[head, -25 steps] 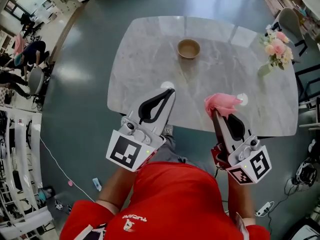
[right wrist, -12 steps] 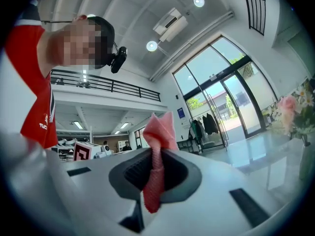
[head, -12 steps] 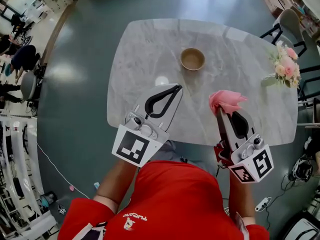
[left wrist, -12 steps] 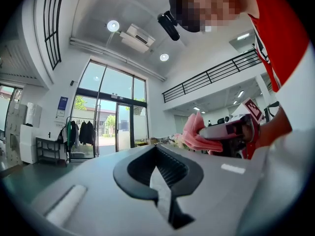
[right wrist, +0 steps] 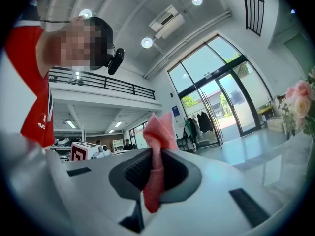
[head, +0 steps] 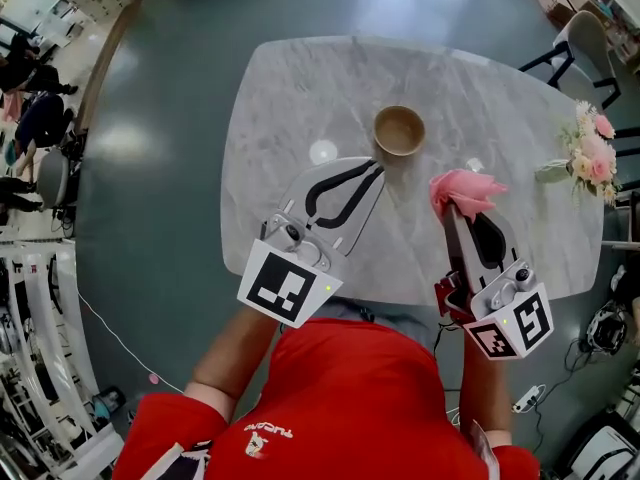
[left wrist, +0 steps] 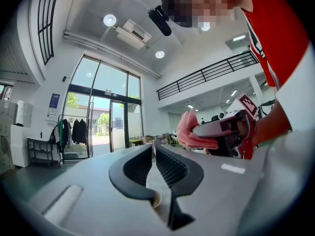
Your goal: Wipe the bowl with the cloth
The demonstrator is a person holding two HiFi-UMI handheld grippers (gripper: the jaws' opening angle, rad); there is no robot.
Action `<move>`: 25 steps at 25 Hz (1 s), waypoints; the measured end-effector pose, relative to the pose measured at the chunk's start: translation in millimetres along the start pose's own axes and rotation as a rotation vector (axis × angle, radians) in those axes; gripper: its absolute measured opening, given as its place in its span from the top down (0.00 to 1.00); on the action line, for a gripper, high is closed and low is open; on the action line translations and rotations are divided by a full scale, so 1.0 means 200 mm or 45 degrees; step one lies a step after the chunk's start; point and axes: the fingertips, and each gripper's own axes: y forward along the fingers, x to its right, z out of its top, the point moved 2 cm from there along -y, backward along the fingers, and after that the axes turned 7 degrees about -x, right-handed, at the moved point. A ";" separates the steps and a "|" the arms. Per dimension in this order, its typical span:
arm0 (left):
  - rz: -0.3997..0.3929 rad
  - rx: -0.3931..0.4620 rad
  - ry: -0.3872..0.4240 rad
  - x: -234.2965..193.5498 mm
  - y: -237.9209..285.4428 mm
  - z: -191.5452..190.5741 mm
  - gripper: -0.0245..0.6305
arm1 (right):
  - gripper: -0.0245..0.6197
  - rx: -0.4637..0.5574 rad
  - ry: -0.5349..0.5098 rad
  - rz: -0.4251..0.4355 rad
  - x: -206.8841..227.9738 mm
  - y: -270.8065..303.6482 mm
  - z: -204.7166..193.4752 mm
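Bowl point(head: 399, 130) on table point(head: 290, 98), beyond left tongs point(head: 376, 165); cloth point(head: 466, 189) in right tongs point(head: 451, 206).

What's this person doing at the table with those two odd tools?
A person in a red shirt holds a two-jaw gripper in each hand over a marble table. The right gripper is clamped on a pink cloth; the left gripper is shut and empty. A brown bowl sits on the table just ahead of them, not yet touched.
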 end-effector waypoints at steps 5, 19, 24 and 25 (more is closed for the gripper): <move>-0.052 0.005 0.022 -0.08 0.03 -0.03 0.95 | 0.93 -0.007 -0.005 -0.032 0.00 0.11 -0.01; -0.122 -0.079 0.021 0.00 0.29 -0.17 0.68 | 0.93 -0.058 -0.044 -0.065 0.23 0.06 -0.05; -0.144 -0.121 0.112 0.00 0.34 -0.22 0.58 | 0.93 -0.081 -0.061 -0.024 0.26 0.09 -0.05; -0.147 -0.136 0.114 0.00 0.35 -0.24 0.56 | 0.93 -0.086 -0.066 -0.016 0.26 0.10 -0.05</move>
